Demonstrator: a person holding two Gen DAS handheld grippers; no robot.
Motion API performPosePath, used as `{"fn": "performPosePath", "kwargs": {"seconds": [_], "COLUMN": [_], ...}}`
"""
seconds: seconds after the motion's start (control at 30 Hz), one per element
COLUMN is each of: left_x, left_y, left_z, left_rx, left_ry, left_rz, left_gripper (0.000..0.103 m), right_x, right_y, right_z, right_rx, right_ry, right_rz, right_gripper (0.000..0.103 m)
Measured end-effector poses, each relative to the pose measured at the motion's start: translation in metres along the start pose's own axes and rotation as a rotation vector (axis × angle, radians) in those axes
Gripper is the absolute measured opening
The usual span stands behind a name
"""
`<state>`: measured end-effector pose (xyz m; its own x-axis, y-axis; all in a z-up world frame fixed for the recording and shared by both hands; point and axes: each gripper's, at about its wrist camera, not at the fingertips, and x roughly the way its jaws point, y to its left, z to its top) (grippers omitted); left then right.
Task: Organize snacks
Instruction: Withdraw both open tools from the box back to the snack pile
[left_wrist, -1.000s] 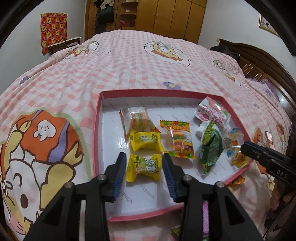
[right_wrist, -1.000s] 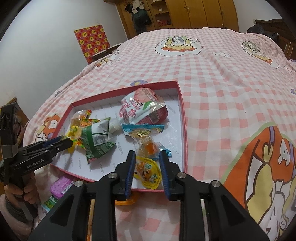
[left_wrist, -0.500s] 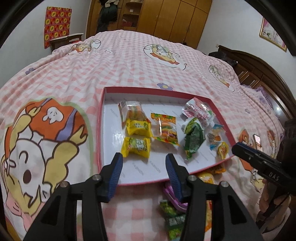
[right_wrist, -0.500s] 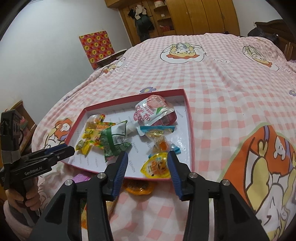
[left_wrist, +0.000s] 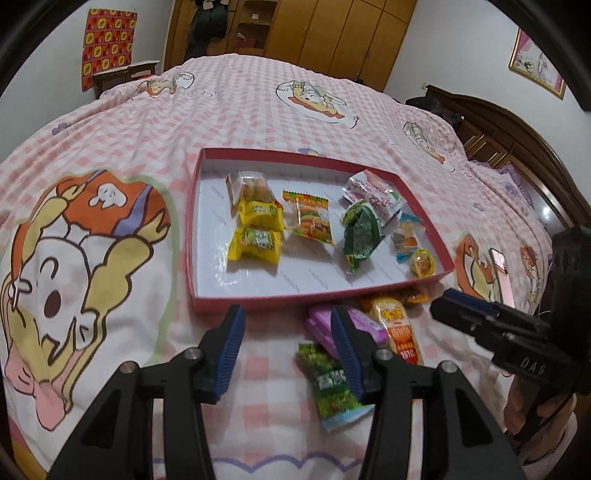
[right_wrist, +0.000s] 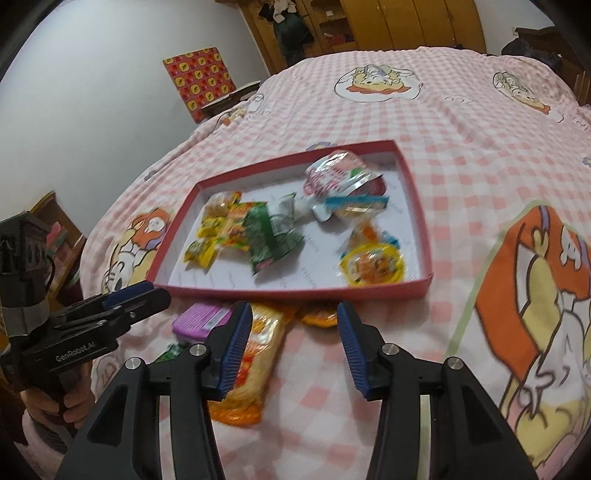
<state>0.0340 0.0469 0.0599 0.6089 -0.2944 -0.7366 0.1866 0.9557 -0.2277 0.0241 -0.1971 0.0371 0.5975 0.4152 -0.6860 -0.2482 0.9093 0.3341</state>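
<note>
A red-rimmed tray on the bed holds two yellow candies, a burger gummy packet, a green packet, a pink-white pouch and a yellow jelly cup in its near right corner. In front of the tray lie a purple case, an orange packet and a green wrapper. My left gripper hovers open over the bed before the tray. My right gripper hangs above the orange packet, its jaws opening with nothing between them.
The pink checked bedspread with cartoon prints spreads all round the tray. A dark wooden headboard stands at the right, wardrobes behind. A hand holds the left gripper's handle at the bed's edge.
Both grippers drew back from the tray to the bed in front of it. The right one let go of the jelly cup, which stays in the tray. Loose snacks came into view.
</note>
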Motion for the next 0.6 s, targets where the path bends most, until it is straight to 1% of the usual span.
{"fn": "performPosePath", "kwargs": {"seconds": [0.3, 0.47, 0.57, 0.6], "left_x": [-0.003, -0.002, -0.001, -0.001], "left_y": [0.009, 0.012, 0.013, 0.013], "left_z": [-0.007, -0.01, -0.012, -0.013], "left_rx": [-0.024, -0.03, -0.034, -0.035], "left_ry": [0.002, 0.011, 0.018, 0.02], "left_rz": [0.007, 0.008, 0.009, 0.009], "left_gripper": [0.051, 0.051, 0.051, 0.051], "right_x": [0.008, 0.021, 0.029, 0.03], "right_y": [0.029, 0.044, 0.047, 0.047], "right_z": [-0.015, -0.022, -0.025, -0.026], "right_rx": [-0.034, -0.079, -0.098, -0.101], "right_ry": [0.055, 0.078, 0.083, 0.082], "right_rz": [0.019, -0.024, -0.052, -0.049], "right_gripper": [0.057, 0.058, 0.058, 0.058]}}
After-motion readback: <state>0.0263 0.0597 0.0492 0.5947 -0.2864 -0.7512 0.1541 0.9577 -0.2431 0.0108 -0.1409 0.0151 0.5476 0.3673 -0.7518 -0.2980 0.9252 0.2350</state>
